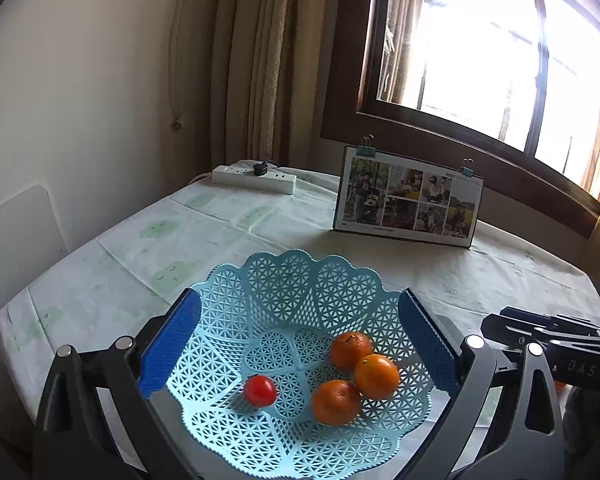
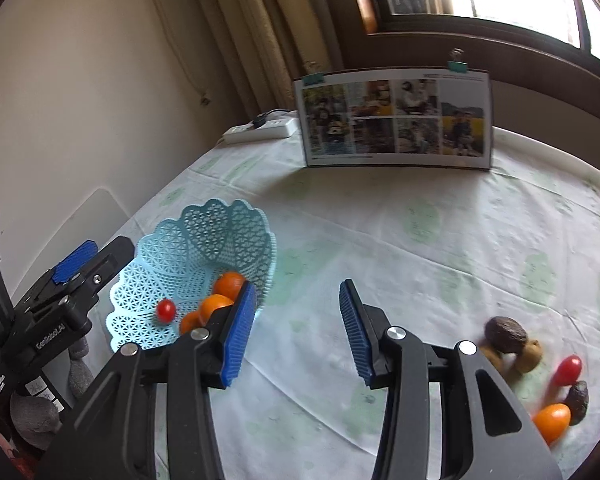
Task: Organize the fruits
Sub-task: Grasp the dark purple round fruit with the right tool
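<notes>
**Both jaws open above the bench, basket partly filled**

We see the left gripper (image 1: 300, 344) with its jaws spread wide and empty, straddling the blue lattice basket (image 1: 284, 280) from above. Inside the basket lie three oranges (image 1: 376, 376) clustered toward its right side and one cherry tomato (image 1: 260, 390) apart on the left, leaving the far scalloped wall bare. The right gripper (image 2: 296, 332) also stands open and holds nothing; its left pad overlaps the basket's near rim in view, while bare cloth shows between its pads. To its right, near the bench edge, we find loose fruit: a dark wrinkled fruit (image 2: 505, 335) resting on two brown kiwis (image 2: 529, 356), a red tomato (image 2: 566, 369), another dark fruit (image 2: 577, 397) and a small orange fruit (image 2: 552, 422). The middle of the bench (image 2: 380, 240) is open. At the far edge stand a photo board (image 2: 396, 120) and a power strip (image 2: 260, 130), below the window.
</notes>
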